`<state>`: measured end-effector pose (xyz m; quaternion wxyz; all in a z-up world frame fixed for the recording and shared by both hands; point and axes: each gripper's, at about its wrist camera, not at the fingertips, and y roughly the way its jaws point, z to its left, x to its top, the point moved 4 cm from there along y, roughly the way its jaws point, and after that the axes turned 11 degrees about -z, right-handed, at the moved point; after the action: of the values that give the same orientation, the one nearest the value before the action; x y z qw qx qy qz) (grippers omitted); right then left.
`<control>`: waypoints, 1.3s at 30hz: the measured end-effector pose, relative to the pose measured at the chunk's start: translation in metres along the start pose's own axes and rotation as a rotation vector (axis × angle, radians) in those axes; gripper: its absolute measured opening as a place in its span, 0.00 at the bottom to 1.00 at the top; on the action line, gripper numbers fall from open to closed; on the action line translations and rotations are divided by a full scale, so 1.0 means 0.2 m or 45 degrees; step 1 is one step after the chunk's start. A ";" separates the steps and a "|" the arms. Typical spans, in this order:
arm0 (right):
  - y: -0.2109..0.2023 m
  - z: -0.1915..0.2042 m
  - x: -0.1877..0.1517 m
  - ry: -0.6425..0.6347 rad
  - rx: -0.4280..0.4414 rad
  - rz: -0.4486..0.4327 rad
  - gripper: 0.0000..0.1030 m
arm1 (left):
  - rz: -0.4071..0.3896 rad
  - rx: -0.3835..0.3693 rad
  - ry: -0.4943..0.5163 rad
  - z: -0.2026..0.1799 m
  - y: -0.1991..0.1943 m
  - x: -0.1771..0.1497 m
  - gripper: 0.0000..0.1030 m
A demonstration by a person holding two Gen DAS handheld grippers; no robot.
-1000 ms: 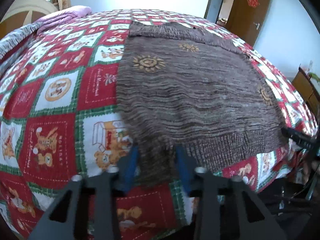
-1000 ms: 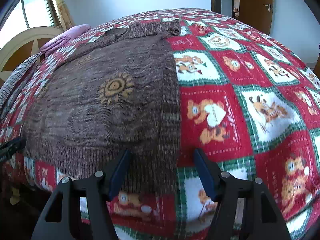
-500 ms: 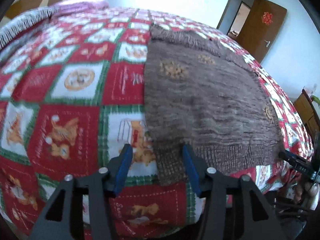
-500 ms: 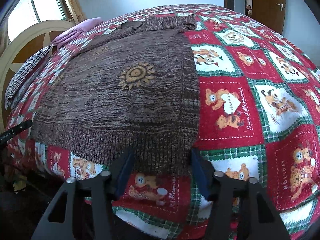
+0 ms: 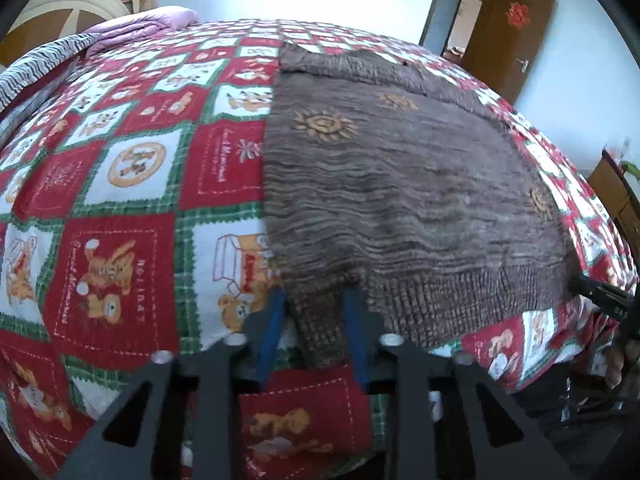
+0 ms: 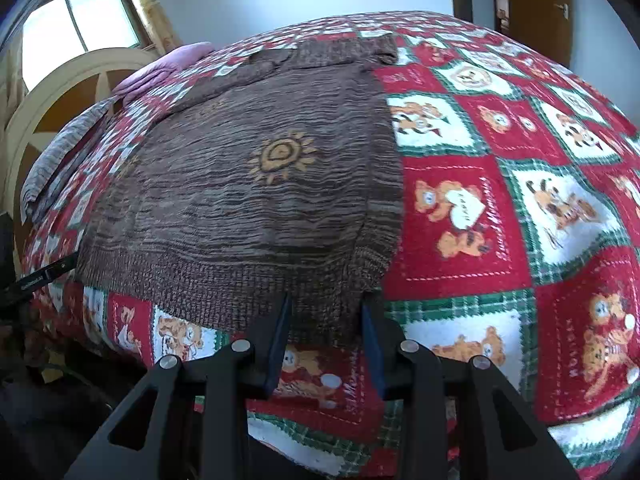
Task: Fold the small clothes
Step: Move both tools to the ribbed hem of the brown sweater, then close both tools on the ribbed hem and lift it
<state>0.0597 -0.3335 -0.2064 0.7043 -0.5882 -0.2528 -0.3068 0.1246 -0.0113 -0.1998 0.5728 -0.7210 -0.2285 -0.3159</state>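
Observation:
A brown knitted sweater (image 5: 400,184) with orange sun motifs lies flat on a red, white and green bear-patterned quilt (image 5: 120,184); it also shows in the right wrist view (image 6: 256,184). My left gripper (image 5: 316,300) has its blue fingers on either side of the sweater's near left hem corner, which bunches up between them. My right gripper (image 6: 326,302) has its blue fingers on either side of the near right hem corner in the same way. The right gripper's tip shows at the far right of the left wrist view (image 5: 600,292).
The quilt (image 6: 500,184) covers a bed whose near edge drops off just below the grippers. A purple pillow (image 5: 140,28) and a striped blanket (image 5: 36,68) lie at the head. A wooden door (image 5: 508,36) stands open behind, and a wooden cabinet (image 5: 616,192) stands to the right.
Both grippers have closed in from wide open around the two near hem corners. The hem now bunches and lifts slightly between each pair of fingers.

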 end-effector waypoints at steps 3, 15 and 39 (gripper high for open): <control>0.01 0.03 -0.01 -0.061 -0.007 -0.004 0.07 | -0.025 -0.057 -0.002 0.01 -0.06 0.04 0.04; -0.11 -0.02 0.09 0.018 0.088 -0.112 0.06 | -0.058 -0.131 -0.009 0.07 -0.09 0.09 0.04; -0.23 -0.04 0.93 0.000 0.080 -0.535 0.04 | -0.359 -0.183 0.031 -0.05 -0.01 0.95 0.03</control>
<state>0.1536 -0.3729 -0.0437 0.6428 -0.5002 -0.3793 -0.4390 0.2534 -0.0277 -0.0610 0.4724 -0.7170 -0.2972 -0.4175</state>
